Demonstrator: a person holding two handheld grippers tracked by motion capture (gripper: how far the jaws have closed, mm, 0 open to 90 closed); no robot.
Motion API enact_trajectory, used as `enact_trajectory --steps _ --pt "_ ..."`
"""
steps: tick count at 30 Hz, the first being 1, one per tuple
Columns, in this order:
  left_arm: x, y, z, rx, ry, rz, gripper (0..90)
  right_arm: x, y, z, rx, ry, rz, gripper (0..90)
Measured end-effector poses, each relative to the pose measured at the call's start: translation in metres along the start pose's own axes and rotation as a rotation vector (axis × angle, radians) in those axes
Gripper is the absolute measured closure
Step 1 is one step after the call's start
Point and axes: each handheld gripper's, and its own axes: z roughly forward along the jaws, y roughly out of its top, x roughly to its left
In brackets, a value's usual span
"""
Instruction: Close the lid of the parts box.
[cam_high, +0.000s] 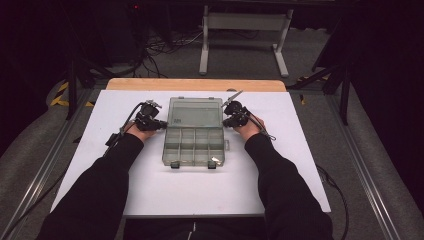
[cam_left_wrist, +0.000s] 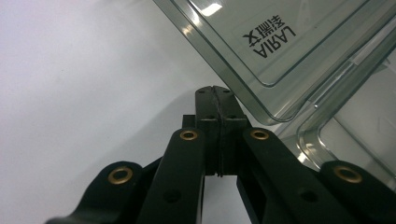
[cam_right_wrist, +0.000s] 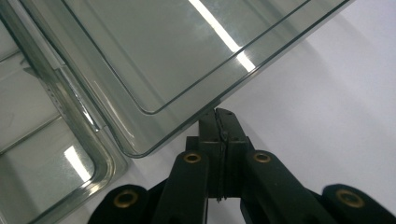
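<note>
in both gripper views the two black jaws are seen pressed flat together, with nothing between them. the left gripper is set with its closed tip just under the edge of the clear lid, touching it or very nearly so; the right gripper is placed the same way at the lid's opposite edge. the lid is probably being propped or nudged from both sides at once, so that it is kept level while it is swung on its hinge; which way it is meant to go cannot be told.

seen from above, the organiser box is laid at the centre of the white table, its divided tray toward 6 o'clock and the opened lid toward 12 o'clock. the compartments look empty, though a small bright glint is seen near the tray's 5 o'clock corner. the grippers are held at 9 and 3 o'clock of the lid, and black sleeves are brought in from 6 o'clock.
</note>
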Motion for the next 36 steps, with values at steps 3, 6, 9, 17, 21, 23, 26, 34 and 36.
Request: enact_trajectory --steps 3,6,9,17,21,23,26,34,36 --pt "0.0002 0.0002 0.0003 -0.002 0.006 0.007 89.8 -0.0004 0.0002 0.0003 -0.003 0.0 -0.007 90.0" --pt "0.0001 0.0003 0.0008 -0.005 0.003 0.002 89.8 -0.0007 0.0005 0.0006 -0.002 -0.001 -0.013 90.0" --pt "0.0003 0.0007 0.0014 -0.01 0.009 0.002 89.8 -0.0003 0.0016 0.0009 0.002 -0.007 -0.016 90.0" --pt "-0.0004 0.0006 0.0014 -0.013 0.011 0.01 89.8 -0.0002 0.0021 0.0012 -0.004 -0.011 -0.016 90.0" --pt "0.0013 0.0004 0.0014 -0.024 0.009 0.004 89.7 -0.0007 0.0022 0.0009 -0.012 -0.01 -0.009 90.0" --pt "0.0031 0.0001 0.0015 -0.037 0.008 0.009 89.7 -0.0008 0.0025 0.0006 -0.015 -0.009 -0.006 90.0" --pt "0.0026 0.0003 0.0024 -0.04 0.02 0.013 89.7 -0.0003 0.0027 0.0009 -0.014 -0.017 -0.014 90.0" --pt "0.0006 0.0014 0.0014 -0.057 0.045 0.023 89.7 -0.0011 0.0031 -0.0014 -0.032 -0.025 -0.006 90.0" --pt "0.0005 0.0019 0.0012 -0.059 0.051 0.027 89.7 -0.001 0.0035 -0.002 -0.035 -0.033 -0.01 90.0"
